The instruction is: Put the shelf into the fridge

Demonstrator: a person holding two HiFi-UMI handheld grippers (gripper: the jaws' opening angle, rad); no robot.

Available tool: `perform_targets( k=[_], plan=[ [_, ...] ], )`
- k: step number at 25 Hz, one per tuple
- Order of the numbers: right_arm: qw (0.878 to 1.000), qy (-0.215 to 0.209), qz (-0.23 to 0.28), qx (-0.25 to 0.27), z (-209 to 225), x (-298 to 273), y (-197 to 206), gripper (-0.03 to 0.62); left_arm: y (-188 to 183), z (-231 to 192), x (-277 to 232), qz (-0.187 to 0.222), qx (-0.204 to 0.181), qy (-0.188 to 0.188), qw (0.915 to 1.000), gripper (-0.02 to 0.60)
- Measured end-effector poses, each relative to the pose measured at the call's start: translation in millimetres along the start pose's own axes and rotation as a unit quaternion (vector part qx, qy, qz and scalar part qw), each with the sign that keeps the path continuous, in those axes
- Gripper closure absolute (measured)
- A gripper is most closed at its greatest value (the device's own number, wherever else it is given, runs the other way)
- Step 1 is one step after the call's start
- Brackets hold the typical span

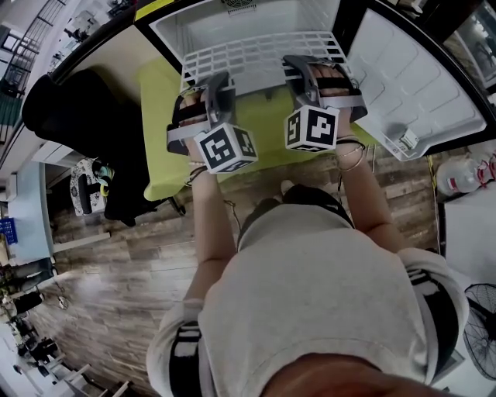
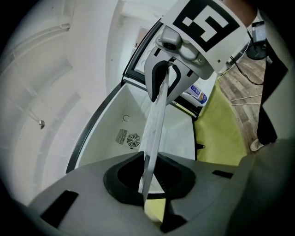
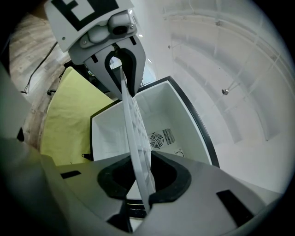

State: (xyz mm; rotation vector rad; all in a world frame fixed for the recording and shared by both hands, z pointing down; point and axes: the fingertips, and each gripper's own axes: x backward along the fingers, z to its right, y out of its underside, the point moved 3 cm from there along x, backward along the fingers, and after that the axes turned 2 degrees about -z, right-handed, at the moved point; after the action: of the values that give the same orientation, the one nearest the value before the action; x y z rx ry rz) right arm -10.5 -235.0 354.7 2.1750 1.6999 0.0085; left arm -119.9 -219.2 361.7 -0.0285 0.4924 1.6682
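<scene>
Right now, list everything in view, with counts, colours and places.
White slatted plastic shelf: one, white, at the fridge's mouth.
Small open fridge: one, black frame, white inside, beyond the shelf.
Fridge door: one, white liner, swung open at right.
Yellow-green tabletop: one, in front of the fridge.
Bulky black object: one, left of the tabletop.
Wood plank floor: brown, below.
Black floor fan: one, lower right corner.
Left tongs and right tongs: grey, each shut on the shelf's near edge.
Left forearm and right forearm: behind the tongs.
</scene>
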Motion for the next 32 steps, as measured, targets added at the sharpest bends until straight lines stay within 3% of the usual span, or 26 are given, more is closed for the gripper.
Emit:
perform_targets(
  k=[32],
  plan=[
    [1.000,-0.012,0.007,-0.011,2.7,-26.2,12.3,0.507,-2.2,1.3,-15.3,-0.008,0.007,0.022,0.9997,0.509]
  ],
)
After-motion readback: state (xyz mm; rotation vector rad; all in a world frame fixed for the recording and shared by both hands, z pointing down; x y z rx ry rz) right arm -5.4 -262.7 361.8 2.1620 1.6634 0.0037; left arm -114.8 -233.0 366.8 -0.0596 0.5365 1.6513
